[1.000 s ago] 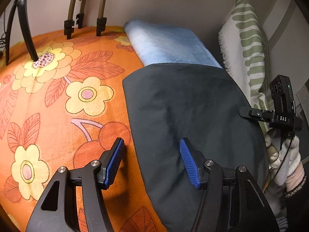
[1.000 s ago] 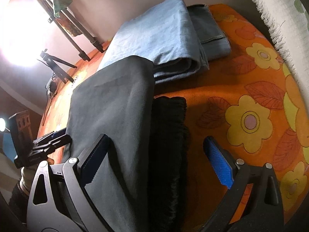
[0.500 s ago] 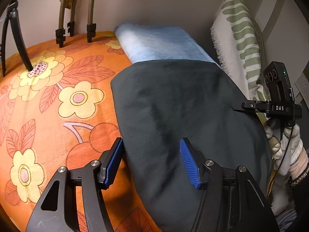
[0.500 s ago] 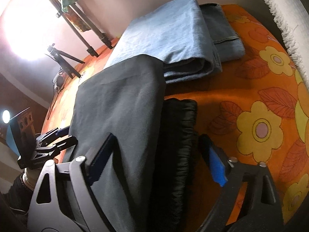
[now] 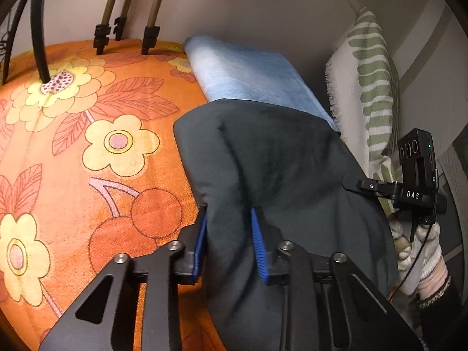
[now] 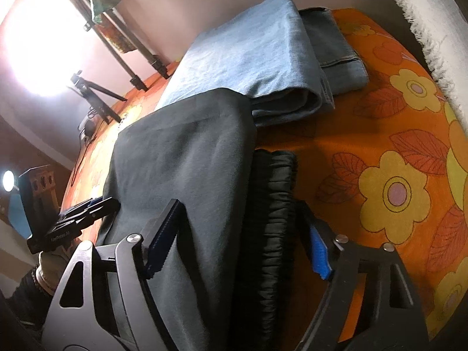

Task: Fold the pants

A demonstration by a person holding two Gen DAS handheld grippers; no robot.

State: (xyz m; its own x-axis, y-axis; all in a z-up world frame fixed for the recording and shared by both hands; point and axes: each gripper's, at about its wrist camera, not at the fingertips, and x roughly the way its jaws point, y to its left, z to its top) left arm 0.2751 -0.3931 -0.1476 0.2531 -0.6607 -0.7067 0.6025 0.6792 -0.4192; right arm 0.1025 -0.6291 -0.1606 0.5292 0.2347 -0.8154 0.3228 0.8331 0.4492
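Dark grey pants [image 5: 278,169] lie folded on an orange flowered bedspread [image 5: 87,146]. My left gripper [image 5: 229,239] is shut on the near left edge of the pants, bunching the cloth between its blue pads. In the right wrist view the same pants [image 6: 181,158] show their black elastic waistband [image 6: 275,204] between the fingers of my right gripper [image 6: 237,245]. The jaws straddle the pants and waistband with a wide gap, pads near the cloth; it is open. The right gripper also shows at the right in the left wrist view [image 5: 377,188].
Folded light blue jeans [image 5: 251,76] lie beyond the dark pants, partly under their far edge. A white pillow with green stripes [image 5: 371,87] stands at the right. Tripod legs [image 5: 102,14] rest on the bedspread at the back left. A bright lamp [image 6: 38,49] glares in the right wrist view.
My left gripper has closed on the pants' near left edge, pinching and lifting a ridge of cloth. My right gripper's jaws have narrowed around the waistband side.
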